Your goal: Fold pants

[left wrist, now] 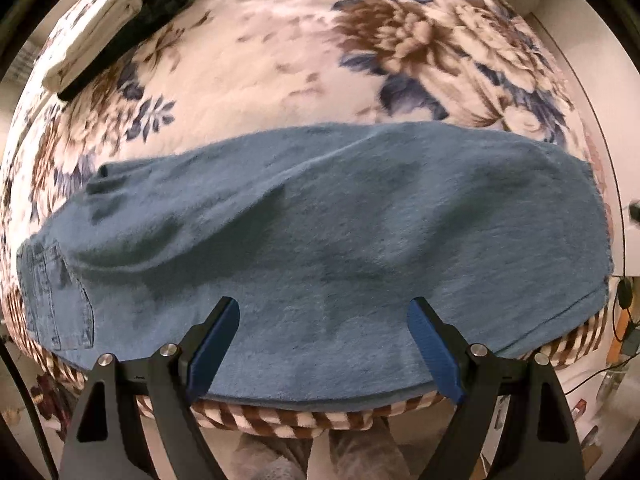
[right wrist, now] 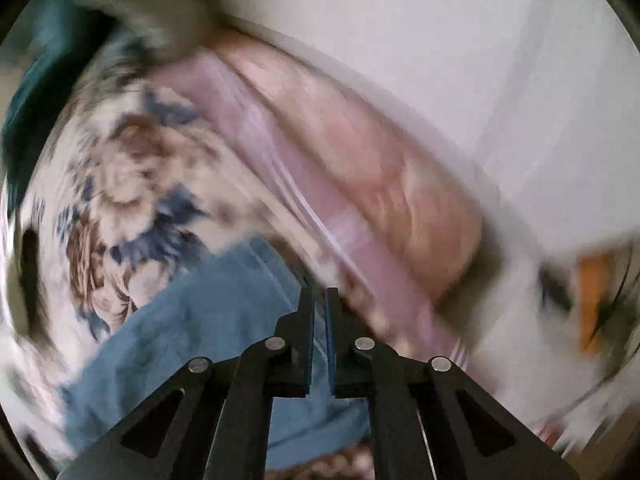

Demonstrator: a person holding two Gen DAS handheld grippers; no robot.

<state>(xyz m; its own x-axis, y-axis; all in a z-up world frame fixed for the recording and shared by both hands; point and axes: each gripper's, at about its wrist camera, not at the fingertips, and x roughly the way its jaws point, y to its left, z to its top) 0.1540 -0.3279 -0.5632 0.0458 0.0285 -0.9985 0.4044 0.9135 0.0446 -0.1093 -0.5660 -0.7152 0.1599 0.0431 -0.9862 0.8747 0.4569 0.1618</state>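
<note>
- the soft blue denim-look pants [left wrist: 320,220] lie flat in a long band across the floral cream, brown and blue fleece blanket [left wrist: 260,60], close to the blanket's near edge, pocket end off to the left.
- the left gripper [left wrist: 324,312] hangs over the near hem with its blue-padded jaws spread wide, holding nothing.
- the right gripper [right wrist: 319,300] has its jaws almost pinched together with just a slit between, and i see no cloth in there. that view is badly smeared so take it loosely.
- my guess at the main risk: grabbing only the top layer of the near edge, so the fold drags crooked or bunches up.
- the fleece is grippy-looking too, so the pads could snag blanket along with the pants.
- the pants sit right at the checkered brown-and-cream blanket border [left wrist: 256,420], so a sloppy pull could slide them off.
- a folded cream and black clothes pile [left wrist: 120,28] sits at the far left, well apart, not in the way.
</note>
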